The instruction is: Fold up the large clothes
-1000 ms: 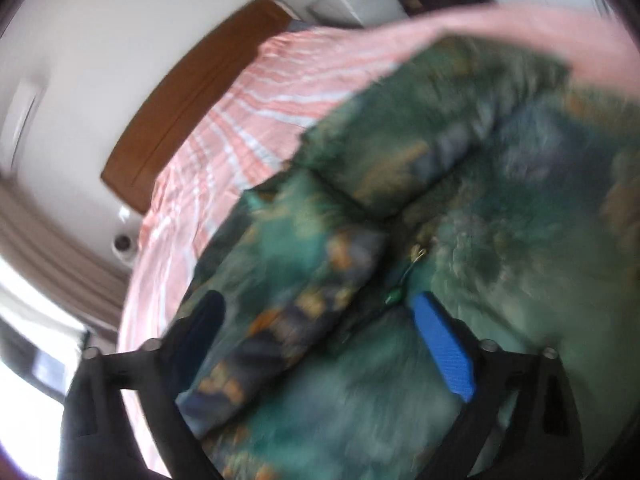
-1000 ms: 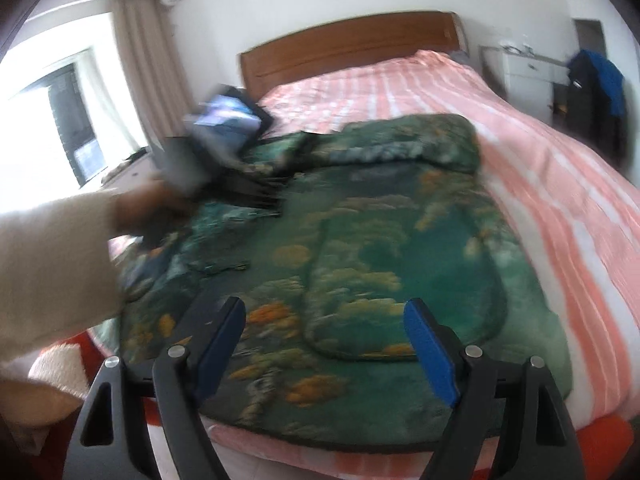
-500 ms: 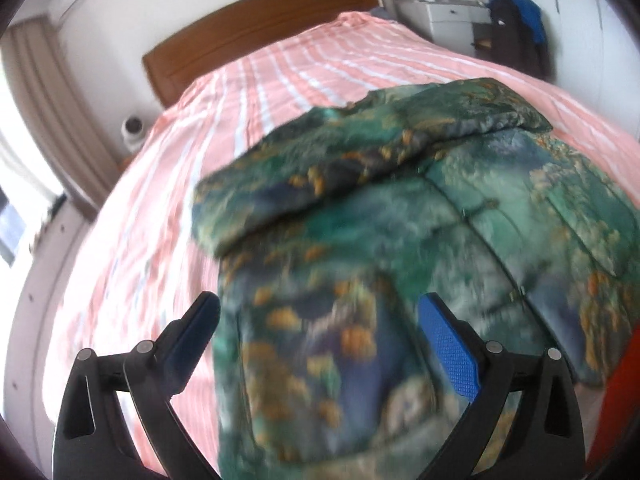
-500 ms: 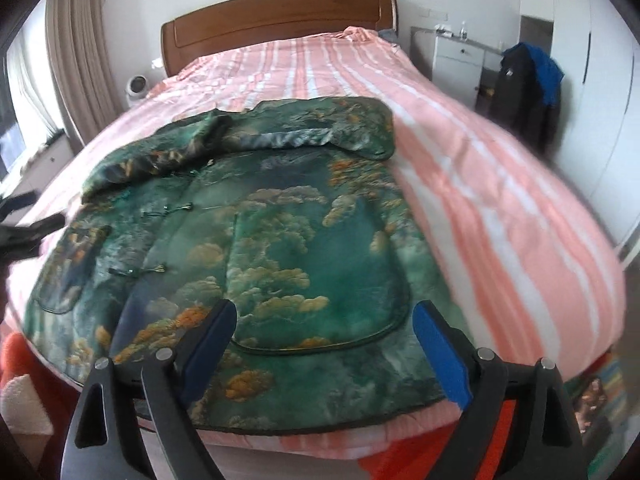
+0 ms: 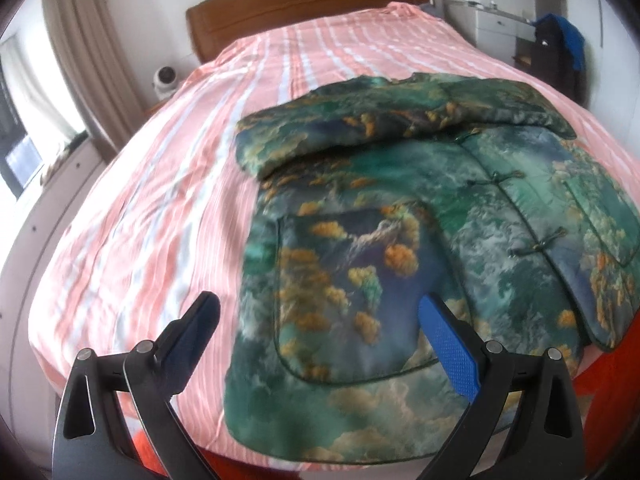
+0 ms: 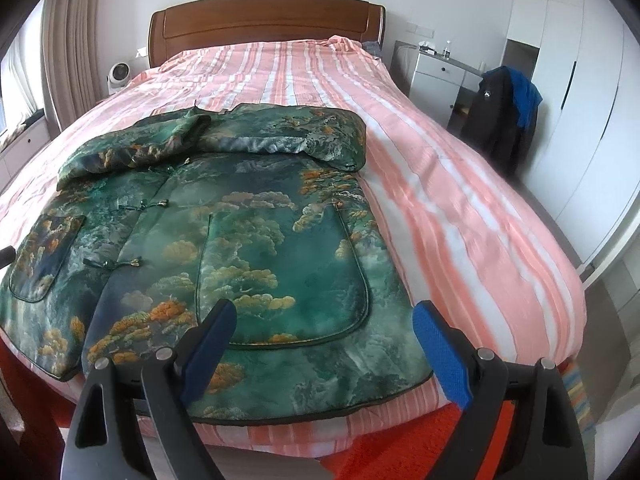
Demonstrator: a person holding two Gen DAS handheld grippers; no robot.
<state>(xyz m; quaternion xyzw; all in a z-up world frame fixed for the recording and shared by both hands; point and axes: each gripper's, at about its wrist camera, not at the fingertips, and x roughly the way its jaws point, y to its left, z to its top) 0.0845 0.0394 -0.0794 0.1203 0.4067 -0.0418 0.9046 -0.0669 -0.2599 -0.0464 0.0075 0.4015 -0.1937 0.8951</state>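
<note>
Jaws of both the left gripper [image 5: 318,318] and right gripper [image 6: 324,326] are held spread and empty above the hem of the sleeves-folded quilted jacket [image 6: 248,240], apparently readied for the next fold.

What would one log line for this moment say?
left gripper: open, empty | right gripper: open, empty | jacket: flat on bed, sleeves folded in

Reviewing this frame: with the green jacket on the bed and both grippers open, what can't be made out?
- Jacket back: hidden in both views, lying face-up on the bed.
- Right sleeve end: left wrist view, frame edge cuts it.
- Items on the nightstand: right wrist view, too small.
- Left gripper, right gripper: the hands holding them are out of frame.
</note>
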